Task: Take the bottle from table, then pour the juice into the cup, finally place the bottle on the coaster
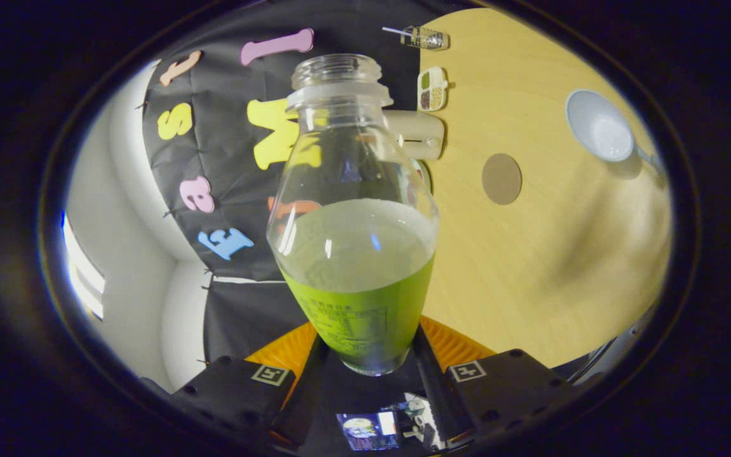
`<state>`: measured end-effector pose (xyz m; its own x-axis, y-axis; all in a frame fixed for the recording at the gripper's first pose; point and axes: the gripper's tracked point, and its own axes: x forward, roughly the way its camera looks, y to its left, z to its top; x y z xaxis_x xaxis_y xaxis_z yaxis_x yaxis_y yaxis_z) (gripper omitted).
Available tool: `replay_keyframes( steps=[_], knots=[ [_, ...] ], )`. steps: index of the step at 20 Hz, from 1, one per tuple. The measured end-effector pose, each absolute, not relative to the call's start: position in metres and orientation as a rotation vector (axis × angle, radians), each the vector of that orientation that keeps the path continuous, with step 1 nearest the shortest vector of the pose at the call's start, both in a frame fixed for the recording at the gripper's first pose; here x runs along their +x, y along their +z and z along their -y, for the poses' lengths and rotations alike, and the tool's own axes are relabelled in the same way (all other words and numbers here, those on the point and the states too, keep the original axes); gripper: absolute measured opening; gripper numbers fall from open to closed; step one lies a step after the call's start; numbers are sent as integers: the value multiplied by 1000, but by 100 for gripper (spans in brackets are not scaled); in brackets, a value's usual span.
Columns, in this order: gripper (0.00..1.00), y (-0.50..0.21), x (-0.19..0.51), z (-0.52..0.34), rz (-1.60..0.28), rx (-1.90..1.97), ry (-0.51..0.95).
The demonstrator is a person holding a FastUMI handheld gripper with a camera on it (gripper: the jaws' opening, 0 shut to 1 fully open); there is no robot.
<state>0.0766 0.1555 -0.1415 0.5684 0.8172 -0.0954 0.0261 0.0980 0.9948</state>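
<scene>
My gripper (365,348) is shut on the lower body of a clear bottle (353,190). The bottle has no cap and is about half full of green juice (365,298); a green label wraps its base. The juice sits in the lower half and none reaches the neck. The wooden table (530,273) lies sideways in this view, to the right of the bottle, so the gripper is rolled over. Out on the table, beyond the fingers and to the right, lies a round brown coaster (502,179). Farther right stands a pale cup (600,127), seen from above, apart from the bottle's mouth.
Behind the bottle's shoulder a cream box (417,133) stands at the table's back edge. Beside it are a small divided dish of grains (432,89) and a clear glass with a straw (426,38). The booth's black cloth wall (226,158) fills the left side.
</scene>
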Motion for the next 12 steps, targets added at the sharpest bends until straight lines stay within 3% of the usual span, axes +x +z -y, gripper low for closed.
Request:
replay_keyframes(
  steps=[12],
  knots=[
    [77, -142, 58, -166, -772, 769, 612]
  ],
)
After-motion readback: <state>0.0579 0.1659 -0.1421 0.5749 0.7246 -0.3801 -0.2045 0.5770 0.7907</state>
